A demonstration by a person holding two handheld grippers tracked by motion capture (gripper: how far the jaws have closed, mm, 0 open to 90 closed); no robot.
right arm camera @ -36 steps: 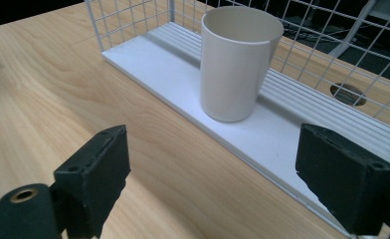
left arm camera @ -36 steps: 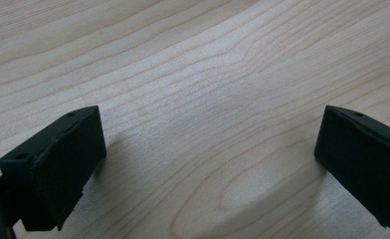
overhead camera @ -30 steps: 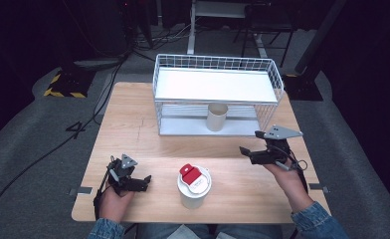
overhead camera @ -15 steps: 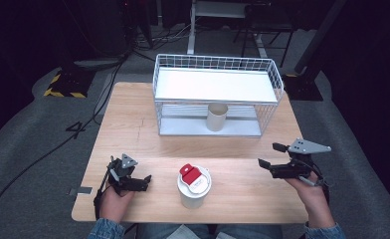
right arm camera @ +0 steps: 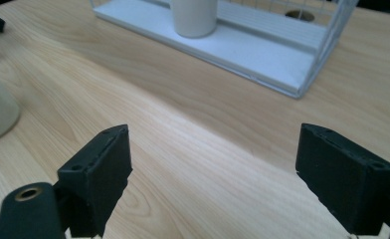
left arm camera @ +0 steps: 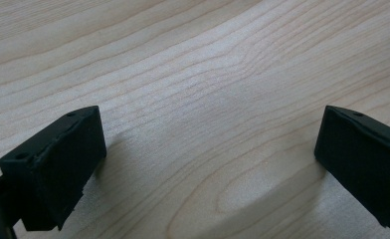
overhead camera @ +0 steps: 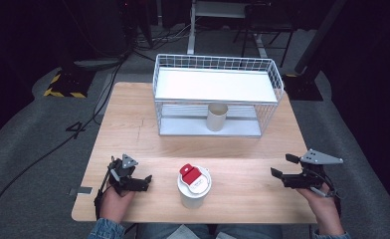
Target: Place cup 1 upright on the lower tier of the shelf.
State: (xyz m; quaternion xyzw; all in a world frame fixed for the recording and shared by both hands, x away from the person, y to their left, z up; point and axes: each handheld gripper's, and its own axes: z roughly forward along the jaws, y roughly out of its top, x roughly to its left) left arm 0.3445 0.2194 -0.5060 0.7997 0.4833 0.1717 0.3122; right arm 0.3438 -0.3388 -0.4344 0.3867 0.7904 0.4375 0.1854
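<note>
Cup [overhead camera: 194, 188] stands between both tongs, left [overhead camera: 144, 179] and right [overhead camera: 278, 167], each spread apart, empty; a hurried sideways approach could topple it.

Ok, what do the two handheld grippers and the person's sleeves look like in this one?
Both are black two-jaw tools. The left gripper and right gripper each carry a grey three-cornered plate on top. Their jaws are blocky black pads with small screw holes, as the gripper views show. A thin black cable loops by each hand. The sleeve cuffs look like blue denim.
</note>
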